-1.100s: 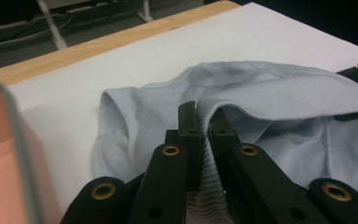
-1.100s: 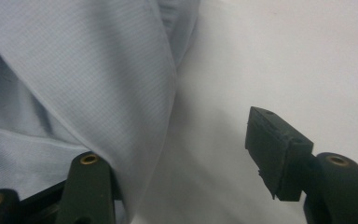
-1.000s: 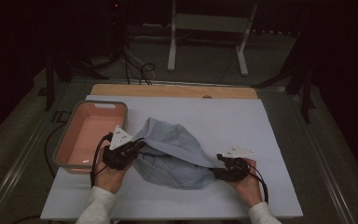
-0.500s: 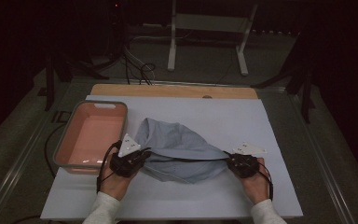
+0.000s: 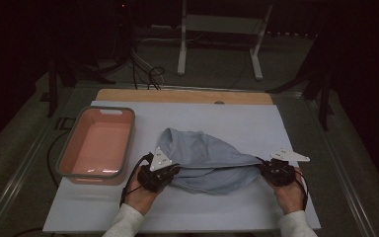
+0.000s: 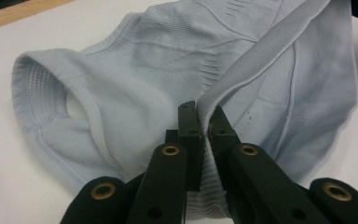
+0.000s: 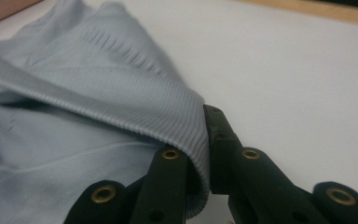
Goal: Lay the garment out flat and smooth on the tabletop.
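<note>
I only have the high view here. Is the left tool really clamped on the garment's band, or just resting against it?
Observer: Clamped. In the left gripper view the left tool pinches the ribbed band of the light blue garment between its jaws.
Operator: And the right one?
Observer: The right tool has just closed; the ribbed hem folds over and sits between its jaws.
Operator: Anything on the fabric I can't make out?
Observer: A mesh-lined opening lies at the left of the left gripper view.

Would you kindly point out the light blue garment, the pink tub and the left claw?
light blue garment [image 5: 212,160]: high view, middle of cloth
pink tub [image 5: 64,153]: high view, left rim
left claw [image 6: 204,122]: left gripper view, between fingertips
</note>
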A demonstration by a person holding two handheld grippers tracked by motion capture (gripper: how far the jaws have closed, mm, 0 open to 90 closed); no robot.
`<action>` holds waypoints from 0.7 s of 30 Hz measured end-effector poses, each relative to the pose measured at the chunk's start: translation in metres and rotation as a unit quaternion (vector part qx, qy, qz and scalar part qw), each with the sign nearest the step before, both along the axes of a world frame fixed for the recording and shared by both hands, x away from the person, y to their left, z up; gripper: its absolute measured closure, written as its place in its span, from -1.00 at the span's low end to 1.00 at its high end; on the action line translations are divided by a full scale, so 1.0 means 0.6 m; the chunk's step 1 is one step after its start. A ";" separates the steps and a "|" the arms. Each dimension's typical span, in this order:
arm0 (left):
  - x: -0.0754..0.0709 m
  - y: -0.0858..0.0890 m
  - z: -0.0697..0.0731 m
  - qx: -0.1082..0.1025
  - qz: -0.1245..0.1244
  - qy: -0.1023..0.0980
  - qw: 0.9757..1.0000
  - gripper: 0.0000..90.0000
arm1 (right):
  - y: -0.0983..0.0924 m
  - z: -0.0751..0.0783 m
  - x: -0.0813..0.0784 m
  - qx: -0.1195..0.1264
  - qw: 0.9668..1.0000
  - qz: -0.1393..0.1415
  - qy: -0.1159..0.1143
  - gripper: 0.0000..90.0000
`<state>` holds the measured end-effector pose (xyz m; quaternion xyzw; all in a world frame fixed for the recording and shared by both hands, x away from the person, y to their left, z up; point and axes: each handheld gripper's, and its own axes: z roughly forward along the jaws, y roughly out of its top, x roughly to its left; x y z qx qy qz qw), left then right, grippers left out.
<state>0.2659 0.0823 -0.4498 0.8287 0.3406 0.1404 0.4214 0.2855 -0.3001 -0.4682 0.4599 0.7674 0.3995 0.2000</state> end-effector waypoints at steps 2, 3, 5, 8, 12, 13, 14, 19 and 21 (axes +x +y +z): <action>-0.002 0.004 -0.001 -0.001 0.000 0.002 1.000 0.96 | 0.001 -0.001 0.001 0.001 1.000 0.011 0.007 0.74; -0.006 0.011 -0.003 -0.008 0.004 0.009 1.000 0.96 | 0.002 -0.001 0.001 0.001 1.000 0.027 0.015 0.56; -0.010 0.015 -0.006 -0.009 0.007 0.011 1.000 0.96 | 0.014 0.005 -0.002 -0.009 0.997 0.067 0.026 0.17; -0.014 0.022 -0.011 -0.012 0.008 0.014 1.000 0.96 | 0.026 0.014 -0.006 -0.005 0.996 0.088 0.032 -0.05; -0.021 0.031 -0.012 -0.008 0.010 0.015 1.000 0.96 | 0.034 0.024 -0.011 0.013 0.993 0.115 0.029 -0.20; -0.024 0.035 -0.012 -0.009 0.011 0.014 1.000 0.96 | 0.034 0.027 -0.012 0.018 0.992 0.120 0.025 -0.23; -0.027 0.039 -0.012 -0.010 0.012 0.014 1.000 0.96 | 0.033 0.030 -0.014 0.023 0.992 0.124 0.022 -0.27; -0.046 0.058 -0.014 -0.012 0.013 0.021 1.000 0.96 | 0.022 0.040 -0.018 0.040 0.992 0.116 0.007 -0.32; -0.057 0.063 -0.018 -0.006 0.012 0.025 1.000 0.96 | 0.020 0.041 -0.018 0.042 0.993 0.113 0.007 -0.34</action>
